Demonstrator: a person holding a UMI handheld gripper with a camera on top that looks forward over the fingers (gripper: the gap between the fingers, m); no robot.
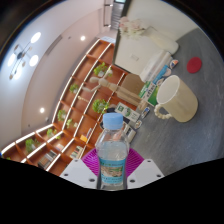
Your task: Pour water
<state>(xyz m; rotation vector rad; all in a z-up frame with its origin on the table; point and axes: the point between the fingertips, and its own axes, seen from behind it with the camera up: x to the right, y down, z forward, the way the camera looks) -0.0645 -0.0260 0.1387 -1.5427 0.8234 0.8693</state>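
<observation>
gripper (113,172) tilted, fingers clamped on water bottle (113,148); cream mug (176,98) beyond.

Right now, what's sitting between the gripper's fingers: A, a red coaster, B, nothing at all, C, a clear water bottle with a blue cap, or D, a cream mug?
C: the water bottle with its blue cap stands upright between the pink pads of the gripper, which press on both its sides, while the cream mug stands well beyond the fingers.
</observation>
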